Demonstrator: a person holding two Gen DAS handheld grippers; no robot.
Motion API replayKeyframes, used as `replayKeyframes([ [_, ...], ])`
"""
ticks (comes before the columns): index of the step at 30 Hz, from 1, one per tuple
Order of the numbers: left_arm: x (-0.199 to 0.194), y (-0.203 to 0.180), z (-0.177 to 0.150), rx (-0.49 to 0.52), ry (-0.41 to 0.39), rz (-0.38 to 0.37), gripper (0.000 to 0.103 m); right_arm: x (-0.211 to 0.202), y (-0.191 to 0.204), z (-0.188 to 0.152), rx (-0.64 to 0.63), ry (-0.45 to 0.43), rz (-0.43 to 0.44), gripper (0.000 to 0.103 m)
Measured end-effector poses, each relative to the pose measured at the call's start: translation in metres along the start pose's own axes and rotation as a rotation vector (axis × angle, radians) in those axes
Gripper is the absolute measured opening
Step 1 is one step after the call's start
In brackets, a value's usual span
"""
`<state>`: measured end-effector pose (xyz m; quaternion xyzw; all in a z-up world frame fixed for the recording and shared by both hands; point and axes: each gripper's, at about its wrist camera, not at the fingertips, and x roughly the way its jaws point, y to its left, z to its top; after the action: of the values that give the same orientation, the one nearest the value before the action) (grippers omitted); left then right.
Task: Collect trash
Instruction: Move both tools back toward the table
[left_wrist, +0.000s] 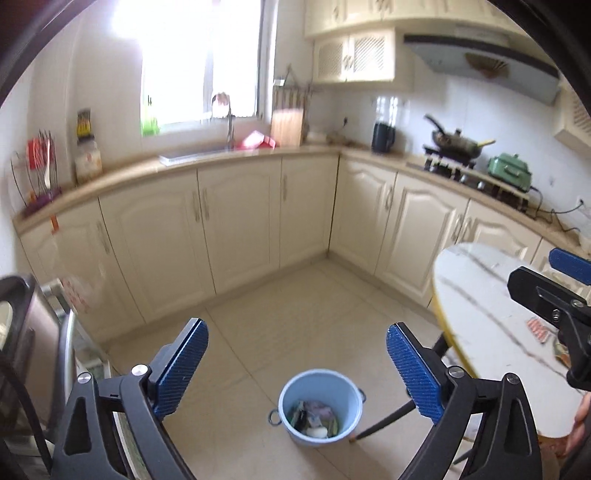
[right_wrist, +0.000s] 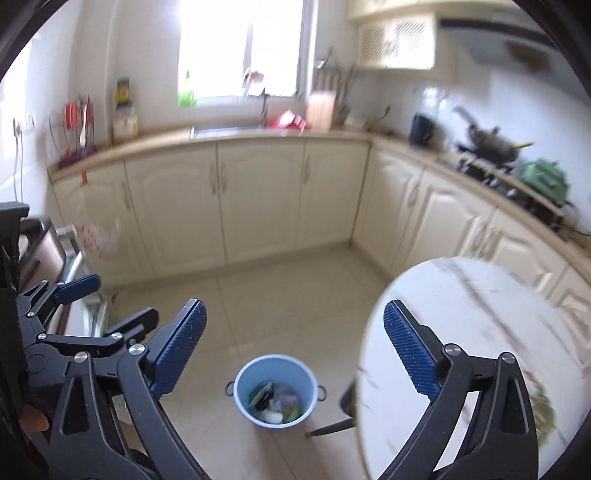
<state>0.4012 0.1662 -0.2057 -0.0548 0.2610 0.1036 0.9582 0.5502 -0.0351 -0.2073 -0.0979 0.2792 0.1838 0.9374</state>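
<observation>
Left wrist view shows my left gripper (left_wrist: 297, 367) and right gripper (right_wrist: 293, 349) both released, empty above the bin (left_wrist: 319, 406); next I should approach the wrapper (left_wrist: 537, 328) on the table (left_wrist: 480, 280) slowly.

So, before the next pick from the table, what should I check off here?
1. Left gripper empty, jaws wide apart: ok.
2. Right gripper empty, jaws wide apart: ok.
3. Blue bucket upright on the floor, open top reachable, trash already inside: ok.
4. Trash left on the round table: a red-and-white wrapper lies near the right gripper, so not ok, more to collect.
5. Greenish scraps at the table's near edge: blurred, cannot tell what they are.
6. Floor around the bucket free of dropped trash: ok.
</observation>
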Motion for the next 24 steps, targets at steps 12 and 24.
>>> replayKeyframes([
  [12,-0.161,-0.077,-0.059,0.11,-0.345,-0.112,0.102,-0.217,-0.059,-0.015,0.141,-0.307,-0.138,0.103],
  [24,-0.241,-0.095,-0.183,0.129,-0.494,-0.163,0.102,-0.319,-0.103,-0.038,0.212,-0.422,-0.272,0.103],
])
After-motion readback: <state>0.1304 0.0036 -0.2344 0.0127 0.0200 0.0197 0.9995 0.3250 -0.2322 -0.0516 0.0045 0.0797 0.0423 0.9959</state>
